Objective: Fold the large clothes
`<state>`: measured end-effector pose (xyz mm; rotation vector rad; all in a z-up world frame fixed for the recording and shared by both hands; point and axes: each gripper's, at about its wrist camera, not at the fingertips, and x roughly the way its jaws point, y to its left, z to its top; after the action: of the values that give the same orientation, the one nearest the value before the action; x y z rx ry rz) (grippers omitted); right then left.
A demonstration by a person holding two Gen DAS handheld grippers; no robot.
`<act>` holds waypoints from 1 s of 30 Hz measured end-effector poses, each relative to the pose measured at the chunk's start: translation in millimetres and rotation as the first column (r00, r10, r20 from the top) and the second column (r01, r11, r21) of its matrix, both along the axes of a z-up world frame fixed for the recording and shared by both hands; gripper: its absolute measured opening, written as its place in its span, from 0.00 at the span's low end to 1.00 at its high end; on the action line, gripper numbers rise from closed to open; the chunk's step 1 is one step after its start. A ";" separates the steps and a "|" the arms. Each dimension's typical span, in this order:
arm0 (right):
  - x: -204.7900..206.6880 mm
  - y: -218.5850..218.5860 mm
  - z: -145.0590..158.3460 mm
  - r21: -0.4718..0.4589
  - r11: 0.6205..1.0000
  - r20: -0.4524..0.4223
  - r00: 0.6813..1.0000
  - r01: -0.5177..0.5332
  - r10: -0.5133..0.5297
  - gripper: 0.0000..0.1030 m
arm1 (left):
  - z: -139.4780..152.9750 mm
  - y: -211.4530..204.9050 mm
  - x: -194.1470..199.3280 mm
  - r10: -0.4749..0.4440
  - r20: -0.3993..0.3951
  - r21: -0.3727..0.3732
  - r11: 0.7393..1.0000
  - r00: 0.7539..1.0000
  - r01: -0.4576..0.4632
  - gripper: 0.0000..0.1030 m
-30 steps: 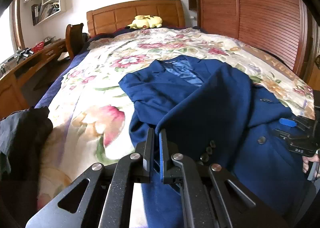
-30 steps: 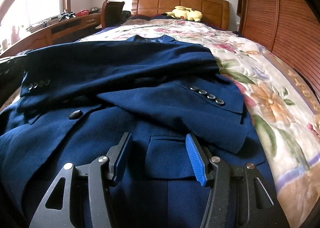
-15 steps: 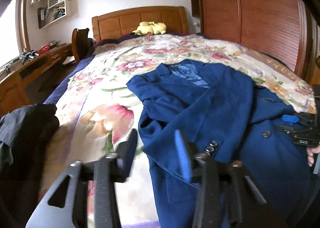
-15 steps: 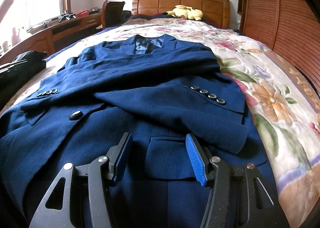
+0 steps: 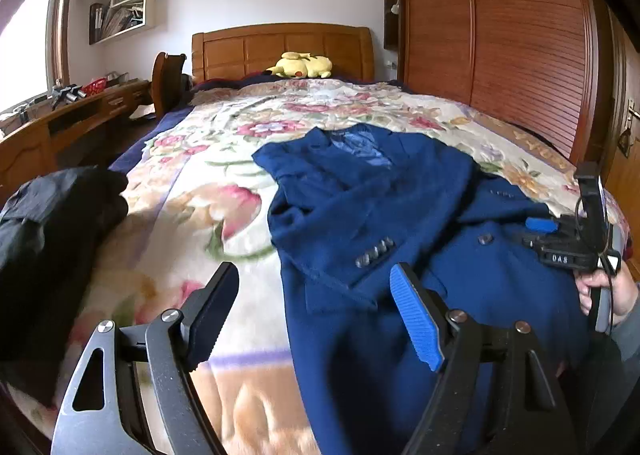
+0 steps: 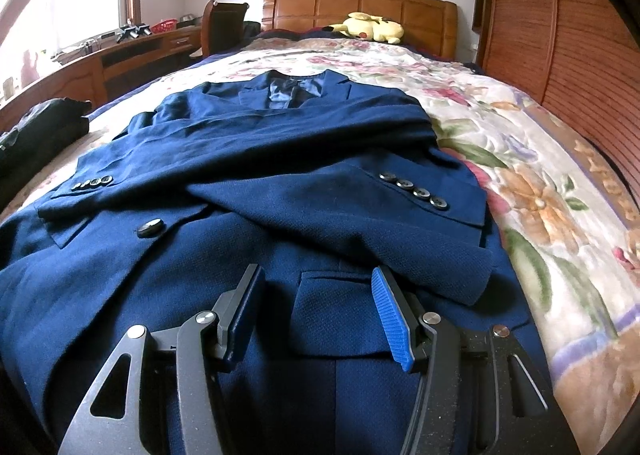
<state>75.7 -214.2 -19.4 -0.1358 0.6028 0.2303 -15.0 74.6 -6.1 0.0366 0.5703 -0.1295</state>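
Blue jacket (image 6: 280, 191) lay lengthwise up the bed, collar farthest from me; my right gripper (image 6: 316, 315) hung half-open and empty over its hem pocket, nearer than my left gripper (image 5: 312, 315), whose jaws had just opened, empty, at the jacket's left edge.

Both cameras look from the foot of the bed (image 5: 224, 175) towards the headboard (image 6: 360, 11), tilted downwards. The left one sits off the blue jacket's (image 5: 400, 215) left edge; the right one hovers close over its hem (image 6: 280, 335), and both share the jacket, the yellow plush toy (image 5: 304, 65) and the wardrobe (image 5: 500, 35).
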 end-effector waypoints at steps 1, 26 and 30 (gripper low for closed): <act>-1.8 1.4 0.2 -0.011 1.000 0.004 1.000 0.002 -0.002 0.56 | -1.7 -0.3 -4.0 0.004 -0.001 0.006 1.000 1.000 -0.004 0.77; -87.1 -79.5 40.5 -0.062 0.998 -0.005 1.000 0.023 -0.024 0.69 | -32.2 -11.0 -40.3 0.010 -0.038 0.049 0.999 0.999 -0.008 0.77; -84.9 -86.9 30.7 -0.070 0.997 -0.044 0.998 0.044 -0.048 0.69 | -41.7 -8.9 -42.6 0.014 -0.056 0.043 0.999 0.998 -0.011 0.77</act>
<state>-9.1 -301.2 11.3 -0.1836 0.6588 0.1683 -57.6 65.8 -47.8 0.0706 0.6294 -0.1067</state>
